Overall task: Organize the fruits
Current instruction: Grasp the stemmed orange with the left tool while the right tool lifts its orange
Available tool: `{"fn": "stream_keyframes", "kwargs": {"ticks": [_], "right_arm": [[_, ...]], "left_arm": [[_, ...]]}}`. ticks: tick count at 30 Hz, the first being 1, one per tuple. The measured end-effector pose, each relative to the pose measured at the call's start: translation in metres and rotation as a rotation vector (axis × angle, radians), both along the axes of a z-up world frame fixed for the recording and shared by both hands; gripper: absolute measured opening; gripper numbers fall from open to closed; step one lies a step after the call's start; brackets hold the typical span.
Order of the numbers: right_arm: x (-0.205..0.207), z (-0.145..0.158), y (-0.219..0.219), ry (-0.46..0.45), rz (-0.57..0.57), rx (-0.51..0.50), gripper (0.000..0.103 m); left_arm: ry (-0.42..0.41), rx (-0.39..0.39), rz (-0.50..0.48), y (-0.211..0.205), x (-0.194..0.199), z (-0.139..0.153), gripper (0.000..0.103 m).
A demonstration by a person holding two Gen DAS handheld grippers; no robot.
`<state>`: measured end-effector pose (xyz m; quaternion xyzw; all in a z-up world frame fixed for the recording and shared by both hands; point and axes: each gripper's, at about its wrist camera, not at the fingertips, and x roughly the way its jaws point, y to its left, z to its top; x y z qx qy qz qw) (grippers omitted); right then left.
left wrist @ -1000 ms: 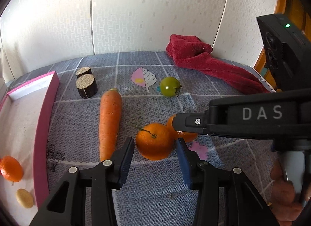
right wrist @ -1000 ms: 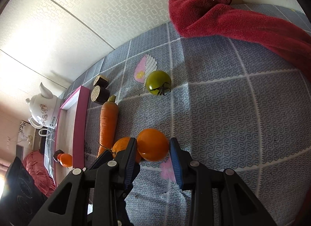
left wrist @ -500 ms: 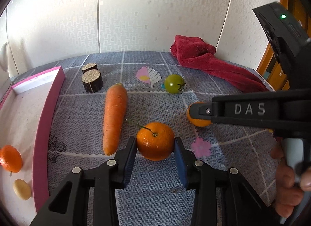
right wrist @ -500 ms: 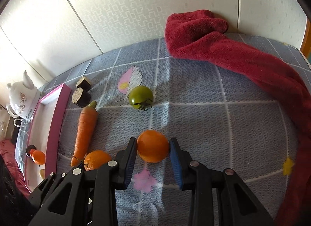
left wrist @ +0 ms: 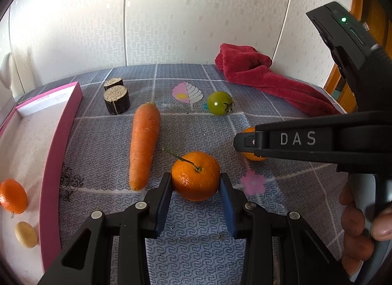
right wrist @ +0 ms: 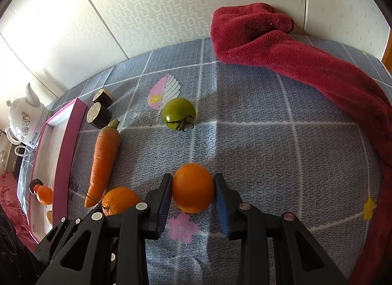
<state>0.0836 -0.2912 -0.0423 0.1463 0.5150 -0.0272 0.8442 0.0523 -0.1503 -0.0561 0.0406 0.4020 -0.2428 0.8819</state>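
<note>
My left gripper (left wrist: 195,184) is shut on a stemmed mandarin (left wrist: 195,175) just above the blue cloth. My right gripper (right wrist: 193,190) is shut on a smooth orange (right wrist: 193,187); in the left wrist view this orange (left wrist: 250,156) shows partly hidden behind the right gripper's body. The stemmed mandarin also shows in the right wrist view (right wrist: 120,199), low left. A carrot (left wrist: 144,143) lies left of the mandarin. A green tomato (left wrist: 219,103) sits farther back. A pink-rimmed tray (left wrist: 60,142) on the left holds an orange (left wrist: 12,196) and a small pale piece (left wrist: 25,234).
Two dark cut stubs (left wrist: 116,99) stand near the tray's far corner. A red towel (right wrist: 306,61) lies along the back right. A white teapot (right wrist: 23,118) stands beyond the tray. The wall runs behind the table.
Both grippers have closed on their fruits. The two oranges, which lay side by side, are now farther apart, and both cameras have pulled back a little.
</note>
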Motion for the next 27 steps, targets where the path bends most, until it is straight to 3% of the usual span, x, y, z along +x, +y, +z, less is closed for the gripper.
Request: {"fn": "stream_keyframes", "kwargs": {"ticks": [11,27], "right_arm": [[0.001,-0.002,0.010,0.001,0.017,-0.061,0.034],[-0.005,0.008,0.017,-0.040,0.024,-0.084,0.034]], "left_arm": [[-0.010,0.010,0.028,0.007,-0.010,0.004,0.037],[-0.063,-0.075,0.098,0.027,-0.013,0.032,0.037]]}}
